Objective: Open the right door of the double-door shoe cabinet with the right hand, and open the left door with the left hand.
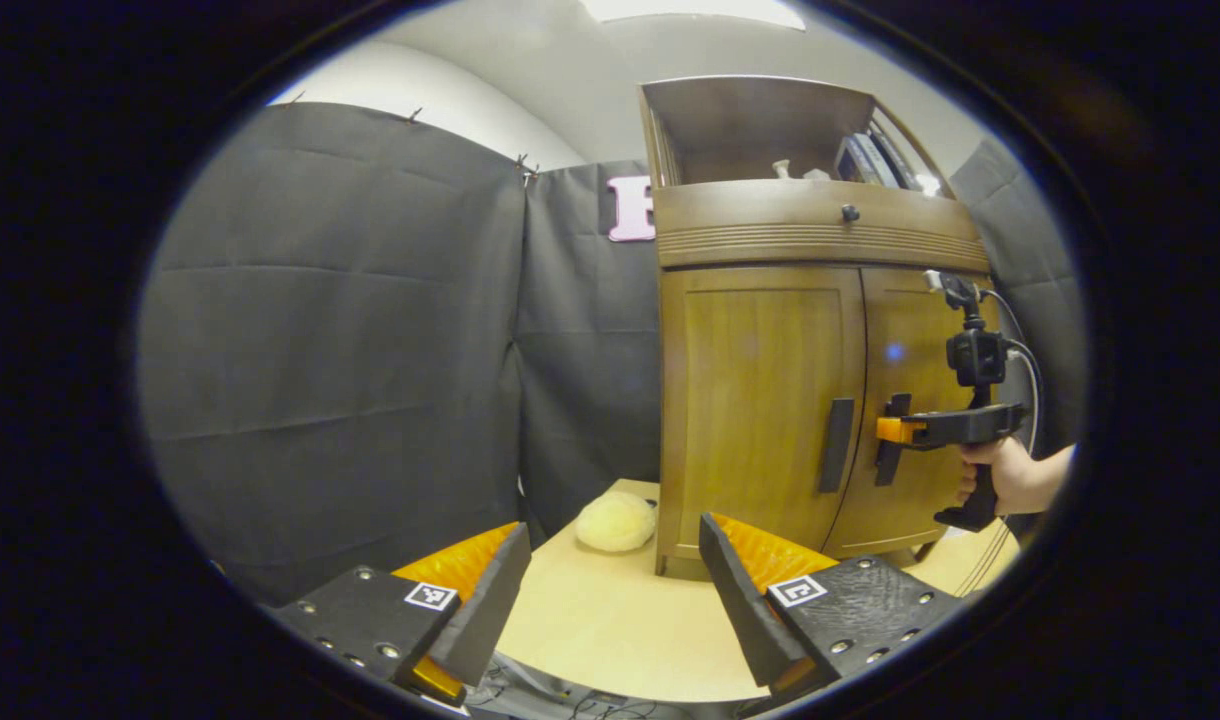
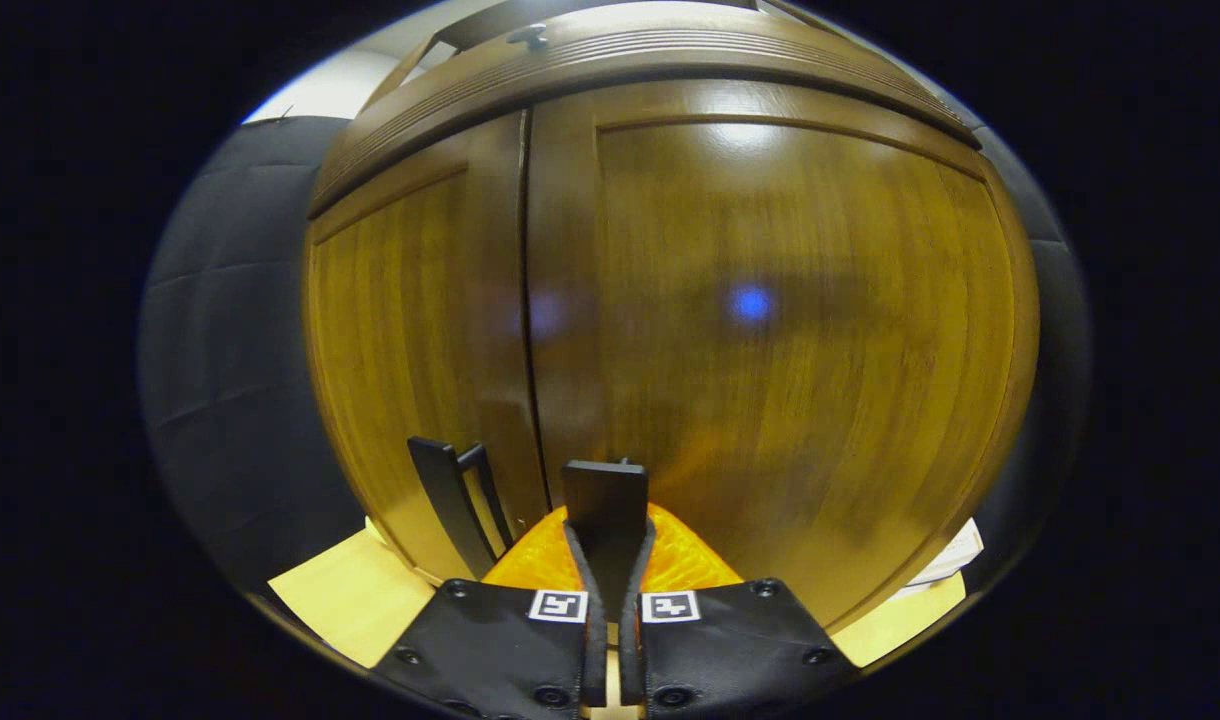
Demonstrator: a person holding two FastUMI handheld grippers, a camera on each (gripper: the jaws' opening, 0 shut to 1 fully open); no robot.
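The wooden shoe cabinet point(image 1: 760, 400) stands on the table with both doors lying flush. In the left gripper view my left gripper point(image 1: 615, 560) is open and empty, low in front of the cabinet and well short of the left door's black handle point(image 1: 836, 445). Farther right, a hand point(image 1: 1015, 478) holds my right gripper point(image 1: 898, 430) against the right door's handle point(image 1: 890, 455). In the right gripper view my right gripper point(image 2: 607, 570) is shut on that black handle point(image 2: 605, 500). The left door's handle point(image 2: 450, 500) stands just to its left, past the seam.
A fluffy cream ball point(image 1: 617, 521) lies on the light wooden table point(image 1: 610, 630) by the cabinet's left corner. Above the doors is a drawer with a dark knob point(image 1: 849, 213) and an open shelf point(image 1: 770, 130) holding small items. Black cloth wall point(image 1: 330, 330) hangs to the left.
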